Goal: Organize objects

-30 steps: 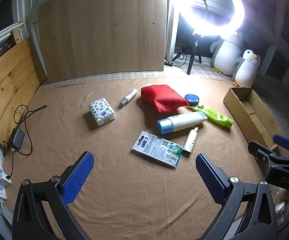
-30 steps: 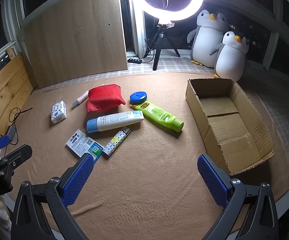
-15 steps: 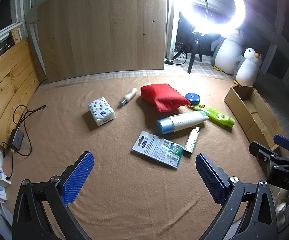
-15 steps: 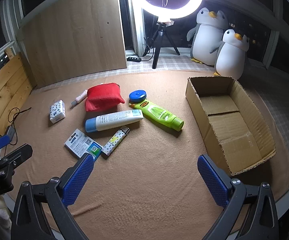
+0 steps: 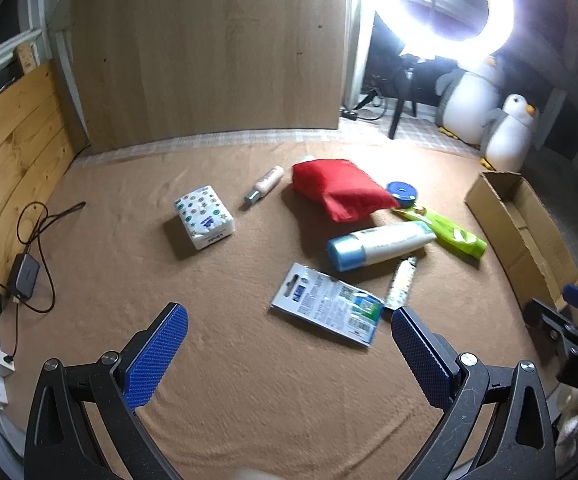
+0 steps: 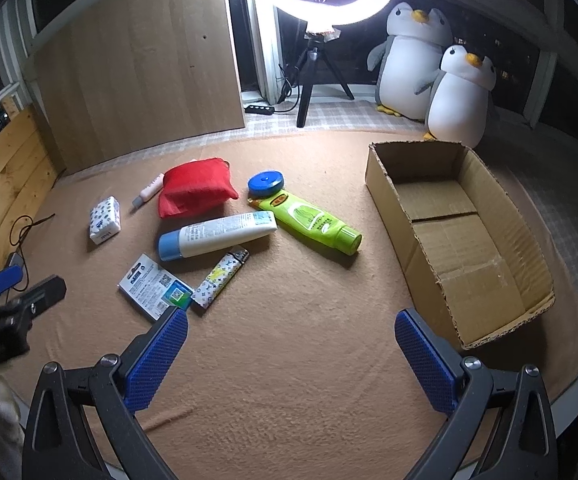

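Both hand-held grippers hover empty over the scattered items; sorting into the box has not begun.

Nearest, the left hand-held gripper [image 5: 289,344] and the right hand-held gripper [image 6: 291,344] both stand wide apart, holding nothing, above the brown blanket [image 6: 309,380]. Just beyond lie the flat packet [image 6: 155,286] and the patterned lighter [image 6: 221,278], then the white tube [image 6: 217,236] and the green bottle [image 6: 313,222], with the tissue pack [image 5: 204,216], red pouch [image 6: 195,188], blue disc [image 6: 265,183] and small pink bottle [image 5: 265,184] farther back. The cardboard box [image 6: 521,280] sits empty to the right. Judged from this, the first pick is at hand: a gripper must descend over a near item, probably the lighter or packet, and close.
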Available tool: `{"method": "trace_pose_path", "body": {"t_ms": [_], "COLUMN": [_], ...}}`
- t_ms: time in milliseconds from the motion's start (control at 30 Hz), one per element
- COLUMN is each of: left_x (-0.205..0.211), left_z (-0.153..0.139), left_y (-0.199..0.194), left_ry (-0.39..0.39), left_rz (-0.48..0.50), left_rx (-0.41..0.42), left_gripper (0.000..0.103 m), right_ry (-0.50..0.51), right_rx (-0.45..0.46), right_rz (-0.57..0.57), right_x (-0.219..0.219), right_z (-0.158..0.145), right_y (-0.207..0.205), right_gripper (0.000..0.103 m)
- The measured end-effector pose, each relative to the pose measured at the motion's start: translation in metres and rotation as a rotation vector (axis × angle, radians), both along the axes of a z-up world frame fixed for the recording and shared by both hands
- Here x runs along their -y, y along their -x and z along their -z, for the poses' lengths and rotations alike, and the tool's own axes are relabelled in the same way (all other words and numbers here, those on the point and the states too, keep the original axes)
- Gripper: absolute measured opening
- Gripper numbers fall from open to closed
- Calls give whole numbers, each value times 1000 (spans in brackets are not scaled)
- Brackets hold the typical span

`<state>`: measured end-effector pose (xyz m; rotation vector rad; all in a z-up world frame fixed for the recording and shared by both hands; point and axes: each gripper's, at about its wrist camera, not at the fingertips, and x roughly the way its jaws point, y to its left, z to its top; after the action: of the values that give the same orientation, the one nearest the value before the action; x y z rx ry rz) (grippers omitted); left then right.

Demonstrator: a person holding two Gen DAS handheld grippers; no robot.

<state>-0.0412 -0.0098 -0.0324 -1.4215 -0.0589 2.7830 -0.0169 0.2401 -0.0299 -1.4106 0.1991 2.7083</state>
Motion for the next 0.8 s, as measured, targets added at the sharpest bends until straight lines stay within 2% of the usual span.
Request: {"method": "trace_pose_path", "body": {"t_ms": [300,567,800], "left_x": [8,2,-7], "left_z": [28,68,91], "left_y": [35,72,92], "left_ry": [-5,3,72], "left_rz": [6,17,28], "left_rx": [61,140,174], "left_gripper": [103,103,103], "right_ry": [17,11,20], "right_rx": [35,51,74], "right_rz": [8,-6,-7], "right_x": [-9,-10,-12], "right_z": [12,19,26], "right_y": [3,6,8], "right_gripper": [102,102,102]}}
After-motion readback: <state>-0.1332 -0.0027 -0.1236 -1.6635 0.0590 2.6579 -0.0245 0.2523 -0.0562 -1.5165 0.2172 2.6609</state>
